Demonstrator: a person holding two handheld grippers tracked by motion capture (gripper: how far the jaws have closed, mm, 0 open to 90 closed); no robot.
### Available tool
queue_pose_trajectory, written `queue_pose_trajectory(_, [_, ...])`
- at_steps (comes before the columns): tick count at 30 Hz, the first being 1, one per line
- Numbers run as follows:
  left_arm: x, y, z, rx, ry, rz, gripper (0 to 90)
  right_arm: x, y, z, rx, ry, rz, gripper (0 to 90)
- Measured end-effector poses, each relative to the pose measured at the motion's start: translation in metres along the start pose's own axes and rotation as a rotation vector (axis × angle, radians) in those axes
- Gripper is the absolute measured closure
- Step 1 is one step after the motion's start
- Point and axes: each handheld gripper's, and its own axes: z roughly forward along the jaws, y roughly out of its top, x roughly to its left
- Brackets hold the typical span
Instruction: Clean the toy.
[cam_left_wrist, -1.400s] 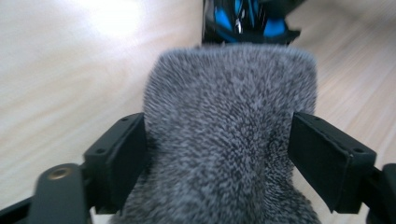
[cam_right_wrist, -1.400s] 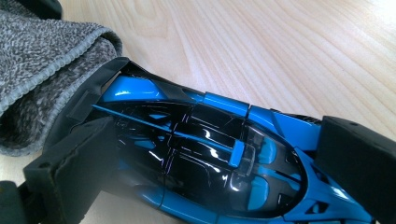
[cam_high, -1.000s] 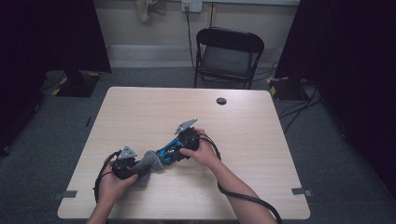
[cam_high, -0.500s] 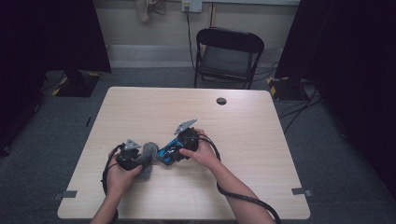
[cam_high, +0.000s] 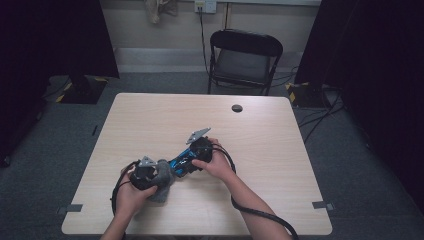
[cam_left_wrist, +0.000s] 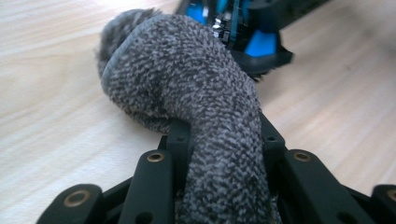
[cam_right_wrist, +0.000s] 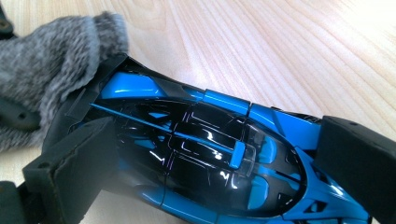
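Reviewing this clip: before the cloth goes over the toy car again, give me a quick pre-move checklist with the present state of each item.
1. Right gripper clamps the blue toy car on both sides: ok.
2. Left gripper shut on the grey cloth: ok.
3. Cloth at the car's end: ok.
4. Cloth pressing on the bodywork: cannot tell.
5. Car resting on the table or held above it: cannot tell.

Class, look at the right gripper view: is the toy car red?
No: the toy car held in the right gripper is blue and black.
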Motion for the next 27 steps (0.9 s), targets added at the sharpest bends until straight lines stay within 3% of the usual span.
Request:
queue_pose_trajectory(6, [-0.014, 0.0, 0.002, 0.02, -0.044, 0.025, 67.0, 0.0, -0.001, 0.0, -0.011, -0.001, -0.001, 0.0])
queue_pose_trajectory(9, [-0.021, 0.0, 0.003, 0.025, -0.043, 0.035, 67.0, 0.001, -0.001, 0.0, -0.012, -0.005, 0.004, 0.0])
queue_pose_trajectory(27, [-0.033, 0.004, 0.01, 0.031, -0.098, 0.072, 67.0, 0.0, -0.003, 0.0, -0.023, -0.007, 0.004, 0.0])
